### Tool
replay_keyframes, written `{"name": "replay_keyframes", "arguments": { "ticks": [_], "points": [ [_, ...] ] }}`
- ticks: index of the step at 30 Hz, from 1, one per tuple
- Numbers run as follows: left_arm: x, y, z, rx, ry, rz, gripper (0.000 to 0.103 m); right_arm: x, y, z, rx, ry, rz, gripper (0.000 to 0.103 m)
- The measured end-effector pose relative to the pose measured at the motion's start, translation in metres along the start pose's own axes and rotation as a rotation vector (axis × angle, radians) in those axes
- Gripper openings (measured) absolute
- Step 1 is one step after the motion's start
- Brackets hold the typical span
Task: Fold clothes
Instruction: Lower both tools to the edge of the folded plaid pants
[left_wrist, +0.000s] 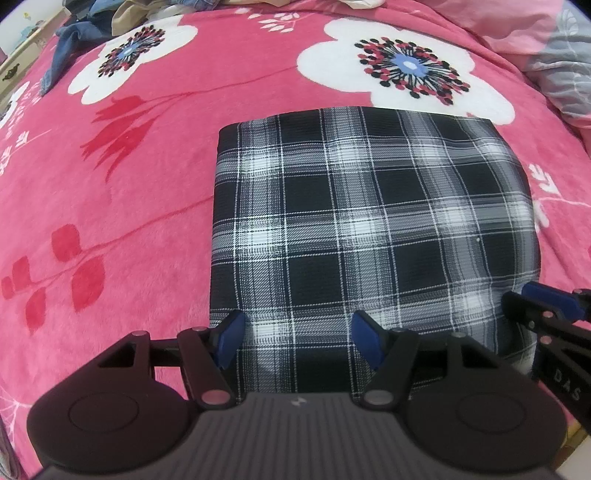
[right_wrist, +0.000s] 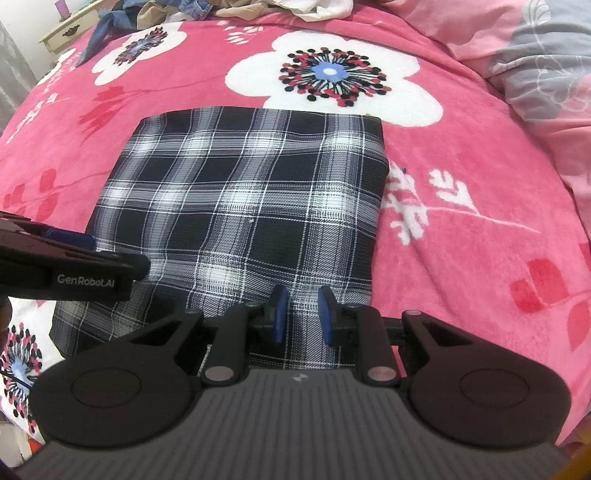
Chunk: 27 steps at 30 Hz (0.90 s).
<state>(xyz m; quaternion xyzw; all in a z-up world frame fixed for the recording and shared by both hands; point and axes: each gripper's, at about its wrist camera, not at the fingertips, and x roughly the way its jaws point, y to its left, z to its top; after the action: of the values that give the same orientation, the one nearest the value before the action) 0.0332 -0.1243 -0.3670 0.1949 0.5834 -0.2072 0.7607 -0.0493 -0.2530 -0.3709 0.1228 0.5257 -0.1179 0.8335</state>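
A black-and-white plaid garment lies folded into a flat rectangle on the pink floral blanket. My left gripper points steeply down over the garment's near left part, open wide, with only flat cloth beneath its blue pads. My right gripper hovers over the near right part, its blue pads a narrow gap apart with flat cloth showing between them. Each gripper appears at the edge of the other view: the right gripper at the garment's near right corner, the left gripper at its left edge.
A heap of loose clothes lies at the far edge of the bed. A pink and grey quilt is bunched at the right. A cream nightstand stands beyond the far left corner.
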Motion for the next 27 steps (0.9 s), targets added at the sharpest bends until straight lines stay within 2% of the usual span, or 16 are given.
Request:
{"name": "replay_keyframes", "arguments": {
  "ticks": [4,7,11,14,18,21,24,27],
  "points": [
    [-0.003,0.002,-0.005,-0.001,-0.020,-0.002,0.066,-0.001,-0.002,-0.002,0.008,-0.008,0.008,0.018],
    [-0.014,0.013,-0.017,-0.034,-0.060,-0.050,0.066,-0.006,-0.006,-0.007,0.017,-0.013,0.033,0.018],
    [-0.031,0.042,-0.030,-0.119,-0.138,-0.126,0.066,-0.018,-0.025,-0.017,0.060,-0.007,0.115,0.028],
    [-0.030,0.067,-0.023,-0.190,-0.186,-0.175,0.069,-0.029,-0.050,-0.021,0.119,-0.050,0.191,0.032],
    [0.003,0.097,0.001,-0.294,-0.102,-0.289,0.070,-0.016,-0.093,-0.004,0.249,-0.082,0.282,0.043],
    [0.023,0.119,0.002,-0.381,-0.043,-0.428,0.067,0.002,-0.127,0.006,0.409,-0.073,0.398,0.048],
    [0.029,0.124,-0.012,-0.383,-0.019,-0.492,0.065,0.020,-0.142,-0.001,0.523,-0.026,0.481,0.051],
    [0.033,0.125,-0.022,-0.397,-0.022,-0.521,0.063,0.038,-0.148,-0.015,0.594,0.032,0.546,0.052]
  ]
}}
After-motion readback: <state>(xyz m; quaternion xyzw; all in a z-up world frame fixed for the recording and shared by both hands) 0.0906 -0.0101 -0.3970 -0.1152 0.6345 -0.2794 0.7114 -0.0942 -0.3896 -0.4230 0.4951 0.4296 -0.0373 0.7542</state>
